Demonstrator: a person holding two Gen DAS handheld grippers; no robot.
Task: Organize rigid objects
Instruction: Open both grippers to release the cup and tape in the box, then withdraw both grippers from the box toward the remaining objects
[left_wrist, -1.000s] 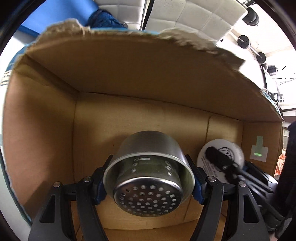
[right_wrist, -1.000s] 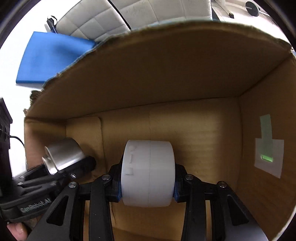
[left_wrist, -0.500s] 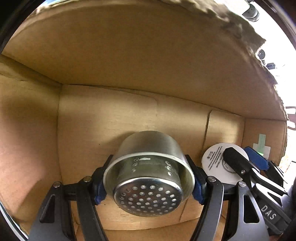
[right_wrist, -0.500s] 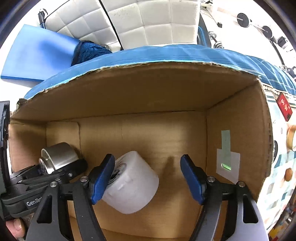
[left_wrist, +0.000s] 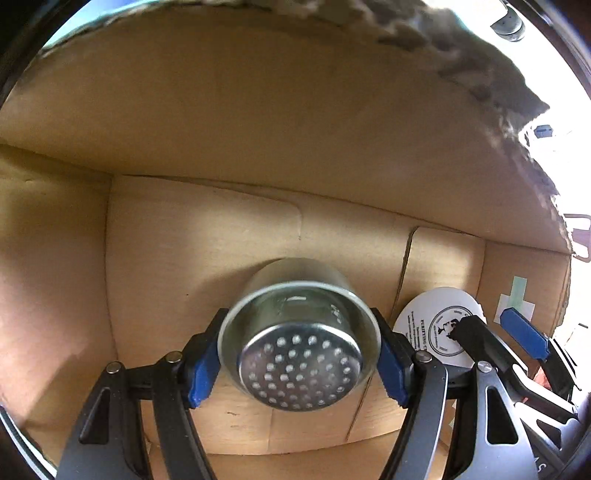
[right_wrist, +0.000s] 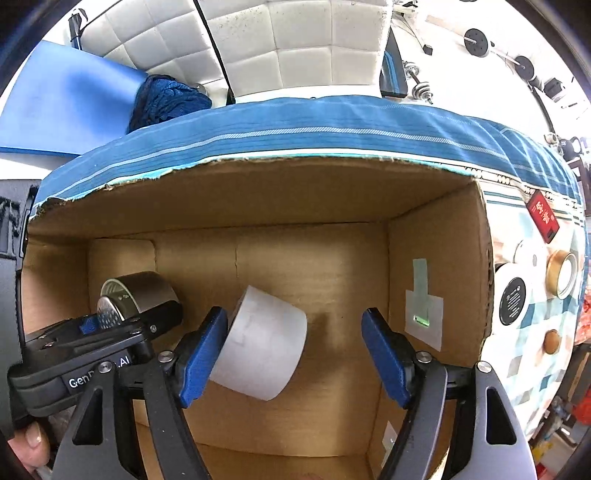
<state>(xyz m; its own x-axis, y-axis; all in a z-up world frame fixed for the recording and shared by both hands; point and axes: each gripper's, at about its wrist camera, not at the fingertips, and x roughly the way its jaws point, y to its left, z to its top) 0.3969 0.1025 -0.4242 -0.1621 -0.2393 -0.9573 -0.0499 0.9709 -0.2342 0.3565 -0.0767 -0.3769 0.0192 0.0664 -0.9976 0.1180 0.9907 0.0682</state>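
**Steel cup gripped, white tub let go inside the box**

Nearest to me, my left gripper (left_wrist: 299, 354) has its blue pads closed on the rim of a shiny round steel cup with a perforated disc inside (left_wrist: 299, 347), one pad on each side at the widest part. I judge the cup to be light, stiff and slick; the polished wall gives the pads little to bite on, so the rolled rim is the sensible place to hold it, and a firm squeeze should not dent it. It hangs low inside the open brown cardboard box (left_wrist: 258, 110), close to the floor at the left end.

My right gripper (right_wrist: 295, 354) is opening, and its blue pads stand wide. The white plastic cylindrical tub (right_wrist: 264, 341) lies between them, tilted on the box floor. It sits close against the left pad and well clear of the right one, so I count it as released. It looks light, rigid and smooth. If I retake it, I would close across its curved side near the middle, where it is widest. It may roll on its side.

Beyond the box's right wall, on the patterned cloth, a black round tin (right_wrist: 512, 301), a gold-rimmed round tin (right_wrist: 561, 274) and a small wooden knob (right_wrist: 552, 341) wait. Farther still, past the box's far wall, stands a white quilted cushion (right_wrist: 295, 44).
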